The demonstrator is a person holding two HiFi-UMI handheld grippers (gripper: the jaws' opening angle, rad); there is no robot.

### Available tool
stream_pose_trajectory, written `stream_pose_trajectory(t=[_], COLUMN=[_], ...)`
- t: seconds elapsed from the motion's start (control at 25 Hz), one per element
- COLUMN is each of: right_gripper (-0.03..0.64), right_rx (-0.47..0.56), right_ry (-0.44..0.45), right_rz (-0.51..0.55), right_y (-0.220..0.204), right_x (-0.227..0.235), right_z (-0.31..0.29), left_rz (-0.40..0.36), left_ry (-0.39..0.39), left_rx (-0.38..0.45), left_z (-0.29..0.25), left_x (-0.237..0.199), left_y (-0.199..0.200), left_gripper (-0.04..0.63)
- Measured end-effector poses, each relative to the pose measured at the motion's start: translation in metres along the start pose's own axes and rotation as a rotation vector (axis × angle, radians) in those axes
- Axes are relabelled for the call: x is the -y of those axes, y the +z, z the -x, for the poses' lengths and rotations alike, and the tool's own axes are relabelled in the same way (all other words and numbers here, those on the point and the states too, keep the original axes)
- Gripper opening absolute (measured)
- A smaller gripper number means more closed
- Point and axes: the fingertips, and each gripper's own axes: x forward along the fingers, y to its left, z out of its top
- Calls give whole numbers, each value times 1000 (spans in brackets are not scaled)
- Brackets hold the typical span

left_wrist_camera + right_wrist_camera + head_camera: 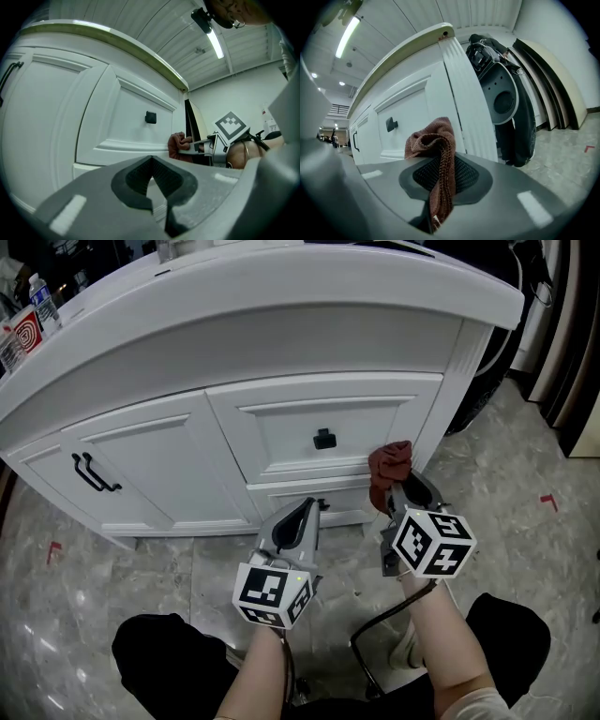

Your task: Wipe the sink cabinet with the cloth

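The white sink cabinet (281, 352) fills the upper half of the head view, with a drawer front and its black knob (324, 439). My right gripper (401, 486) is shut on a reddish-brown cloth (388, 465), bunched against the drawer's lower right corner. From the right gripper view the cloth (436, 154) hangs between the shut jaws beside the fluted cabinet post (464, 103). My left gripper (302, 517) is shut with nothing in it, pointing at the lower drawer. In the left gripper view the cloth (177, 146) and the knob (150, 117) show ahead.
A cabinet door with a black bar handle (92, 474) is at the left. Bottles (42, 304) stand on the countertop's far left. A dark chair and leaning boards (520, 93) stand right of the cabinet. The floor is grey marble tile (75, 587).
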Motion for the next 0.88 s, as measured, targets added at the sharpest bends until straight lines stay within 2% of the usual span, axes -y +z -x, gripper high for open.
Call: stream_pose_trajectory(t=[0.2,0.28,0.52,0.88], right_gripper=[87,87,87,87], right_rx=[22,33,-6,-60], right_ry=[-91,-93,53,263], right_rz=[-16,-11,76,99], right_y=[0,-5,-46,-101], right_x=[22,15,-56,-163], right_z=[8,10,0,-42], left_rz=[6,4,13,34], left_ry=[13,21,72,204], left_rx=[-19,-33,-66,-72], left_z=[-2,2,21,65], left_x=[-5,-10,-35,-100], left_y=[-11,-17,-36,-42], left_gripper=[0,0,0,0])
